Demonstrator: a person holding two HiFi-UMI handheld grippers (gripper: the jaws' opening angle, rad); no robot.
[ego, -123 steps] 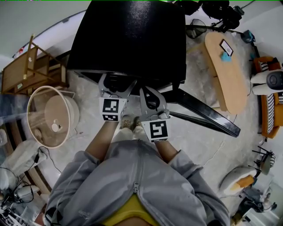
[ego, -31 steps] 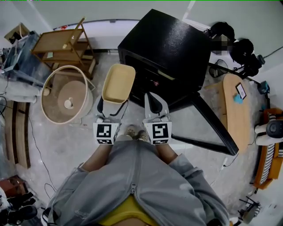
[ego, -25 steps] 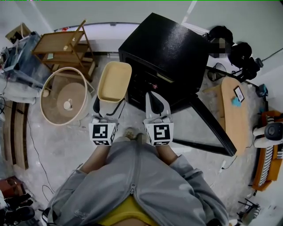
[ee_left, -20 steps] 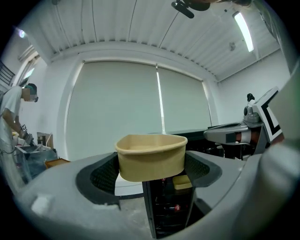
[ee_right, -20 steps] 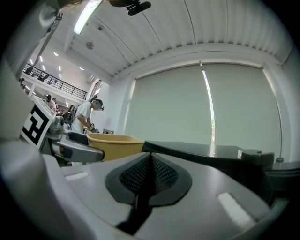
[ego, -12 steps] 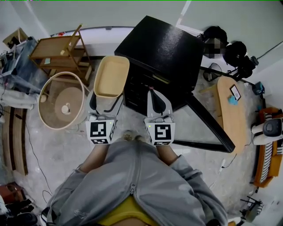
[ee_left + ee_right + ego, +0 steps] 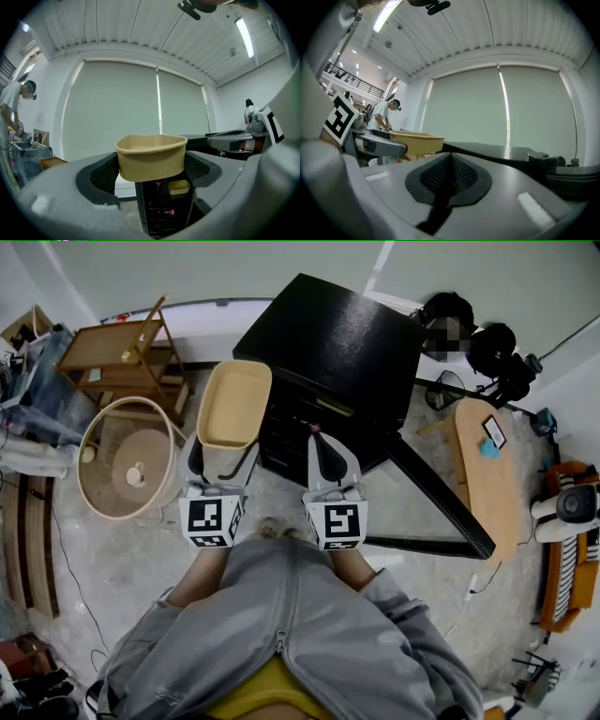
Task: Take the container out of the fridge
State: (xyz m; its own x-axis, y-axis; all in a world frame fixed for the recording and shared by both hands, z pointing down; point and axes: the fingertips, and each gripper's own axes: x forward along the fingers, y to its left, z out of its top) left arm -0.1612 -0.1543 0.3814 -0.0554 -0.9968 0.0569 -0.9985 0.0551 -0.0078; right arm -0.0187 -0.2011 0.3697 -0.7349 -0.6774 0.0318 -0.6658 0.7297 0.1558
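A tan oblong container (image 7: 232, 404) (image 7: 151, 157) hangs in the air in front of the black fridge (image 7: 328, 343), left of its open front. My left gripper (image 7: 223, 448) (image 7: 151, 171) is shut on the container's near end, one pad on each side wall. Inside the fridge a smaller tan tub (image 7: 178, 187) sits on a shelf. My right gripper (image 7: 323, 439) (image 7: 449, 176) is shut with nothing in it and points at the fridge front. In the right gripper view the container (image 7: 417, 140) shows at the left.
The fridge door (image 7: 441, 502) stands swung open to the right. A round wicker basket (image 7: 125, 456) and a wooden rack (image 7: 117, 357) stand at the left. An oval wooden table (image 7: 492, 465) is at the right. A person (image 7: 11, 112) stands far left.
Early on both grippers were at the fridge with no container in sight; now the left one holds the container out in front. Over the last second both hands rose slightly.
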